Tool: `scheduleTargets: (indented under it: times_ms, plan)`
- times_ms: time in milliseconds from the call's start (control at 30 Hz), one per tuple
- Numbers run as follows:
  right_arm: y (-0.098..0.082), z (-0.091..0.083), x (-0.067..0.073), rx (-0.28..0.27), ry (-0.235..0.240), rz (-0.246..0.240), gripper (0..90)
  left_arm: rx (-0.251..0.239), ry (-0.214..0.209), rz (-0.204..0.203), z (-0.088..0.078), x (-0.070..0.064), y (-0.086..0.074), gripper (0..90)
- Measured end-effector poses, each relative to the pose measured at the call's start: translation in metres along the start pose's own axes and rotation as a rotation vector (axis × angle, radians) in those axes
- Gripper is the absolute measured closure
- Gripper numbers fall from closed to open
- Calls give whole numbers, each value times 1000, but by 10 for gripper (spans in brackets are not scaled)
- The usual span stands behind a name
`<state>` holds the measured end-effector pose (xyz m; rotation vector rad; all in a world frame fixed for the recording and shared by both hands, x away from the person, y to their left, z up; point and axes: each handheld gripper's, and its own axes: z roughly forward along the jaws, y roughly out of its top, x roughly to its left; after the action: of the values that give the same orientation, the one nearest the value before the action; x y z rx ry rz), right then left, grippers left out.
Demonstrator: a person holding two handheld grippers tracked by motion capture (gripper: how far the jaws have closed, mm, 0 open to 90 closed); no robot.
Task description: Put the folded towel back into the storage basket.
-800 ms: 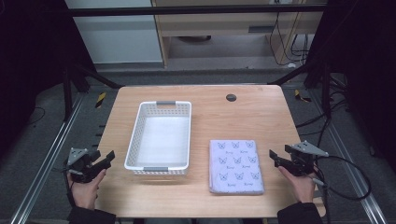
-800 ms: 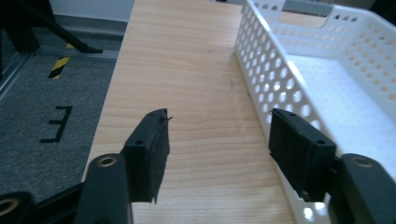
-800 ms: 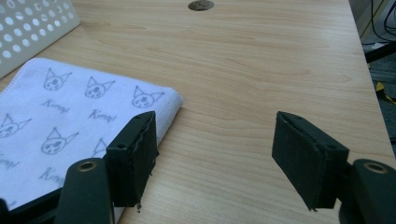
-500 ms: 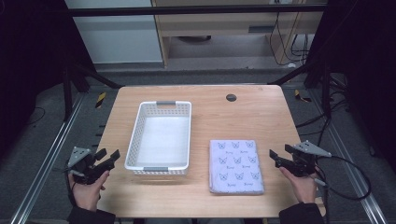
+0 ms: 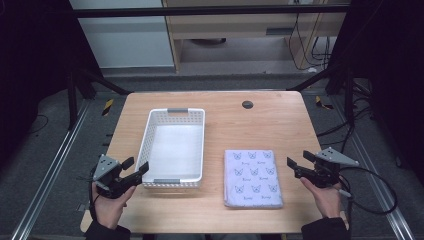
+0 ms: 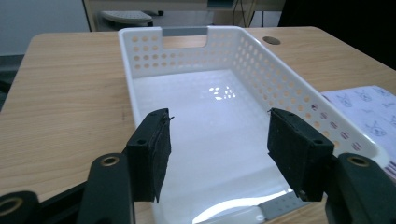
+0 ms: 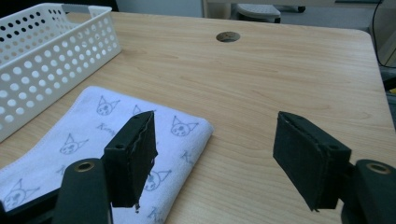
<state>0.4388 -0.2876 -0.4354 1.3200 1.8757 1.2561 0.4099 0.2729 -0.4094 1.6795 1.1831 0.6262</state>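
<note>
My left gripper (image 5: 136,170) gapes empty over the white basket's (image 5: 145,145) near end, my right gripper (image 5: 296,167) spread wide at the folded cat-print cloth's (image 5: 252,177) three o'clock, its own camera revealing the table's (image 7: 280,74) grommet hole (image 7: 228,36) at twelve.

Count, high view:
- white perforated basket (image 5: 174,148): 1, centre-left of frame
- folded cloth with cat-face print (image 5: 252,177): 1, lower centre-right
- wooden table (image 5: 260,122): 1
- round dark grommet hole (image 5: 247,104): 1, upper centre
- grippers: 2, left gripper (image 5: 136,169) lower left, right gripper (image 5: 297,166) lower right
</note>
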Motion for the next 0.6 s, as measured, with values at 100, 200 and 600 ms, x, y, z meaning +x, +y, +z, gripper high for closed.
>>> scheduleTargets:
  times_ms: [100,200,600]
  plan:
    - [1,-1,1,0,0,-6,307,-6,-22,10,0,-11,2,388]
    - [4,-2,3,2,1,-13,310,-6,-43,17,0,-20,3,390]
    - [17,0,4,-1,45,9,310,-6,-131,80,10,-65,14,388]
